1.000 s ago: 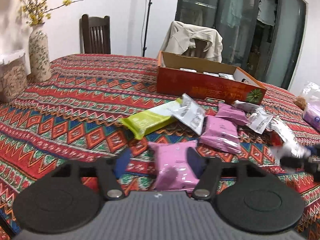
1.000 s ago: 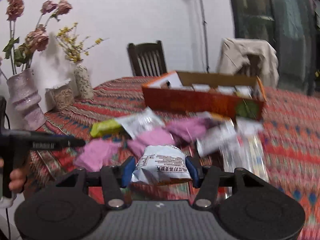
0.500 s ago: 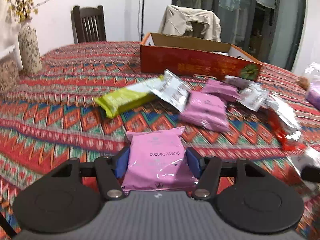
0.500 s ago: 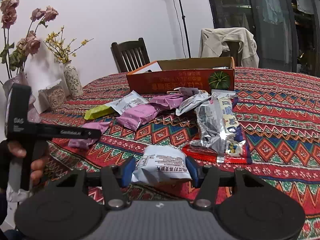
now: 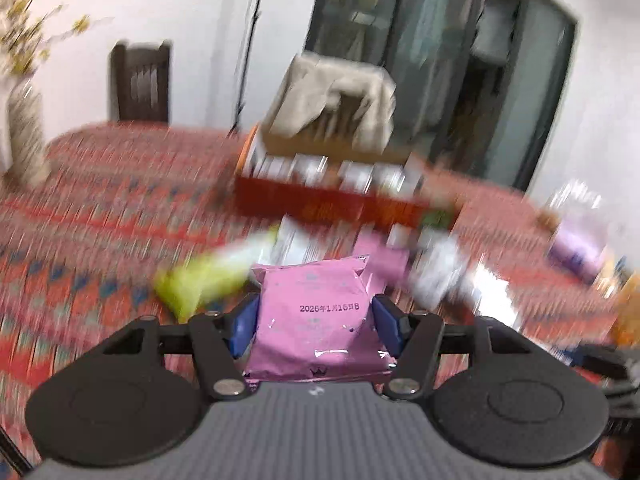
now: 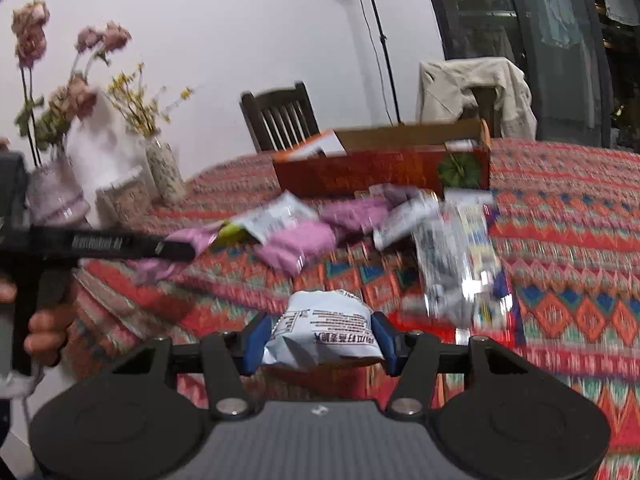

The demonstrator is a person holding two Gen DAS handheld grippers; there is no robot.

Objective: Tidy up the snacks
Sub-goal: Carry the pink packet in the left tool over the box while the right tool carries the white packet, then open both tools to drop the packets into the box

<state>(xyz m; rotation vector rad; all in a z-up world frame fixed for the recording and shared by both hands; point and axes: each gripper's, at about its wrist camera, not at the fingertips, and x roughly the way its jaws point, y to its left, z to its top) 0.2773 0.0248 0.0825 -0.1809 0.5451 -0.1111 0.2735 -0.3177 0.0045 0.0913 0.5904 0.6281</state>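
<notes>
Nearest in the left wrist view, the left tool [image 5: 314,322] is clamped on a pink snack packet [image 5: 314,320], its blue pads [image 5: 242,328] pressing both side edges; its jaws have just been closing onto it. The packet sits low in the centre of the frame, printed date facing up, lifted clear of the bench [image 5: 80,232]. Beyond it the picture is smeared by motion: a yellow-green packet [image 5: 196,284] lies left of centre, pale and pink wrappers spread to the right, and an orange-red cardboard box [image 5: 340,200] stands across the middle with white packets lined up inside. Farther back, a chair draped with a beige jacket [image 5: 336,100] is behind the box, and a dark wooden chair [image 5: 140,80] is at upper left.

In the right wrist view, the right tool [image 6: 320,338] is clamped on a white snack bag [image 6: 324,332] with black print, held low in the centre above the patterned cloth. At the left edge a hand [image 6: 44,328] grips the other tool's black handle. Past the bag, a silver wrapper [image 6: 452,256] lies right of centre, with pink packets [image 6: 296,244] and a white one just left of it. The box is behind them in mid-frame. Vases of flowers [image 6: 56,184] stand at upper left.
</notes>
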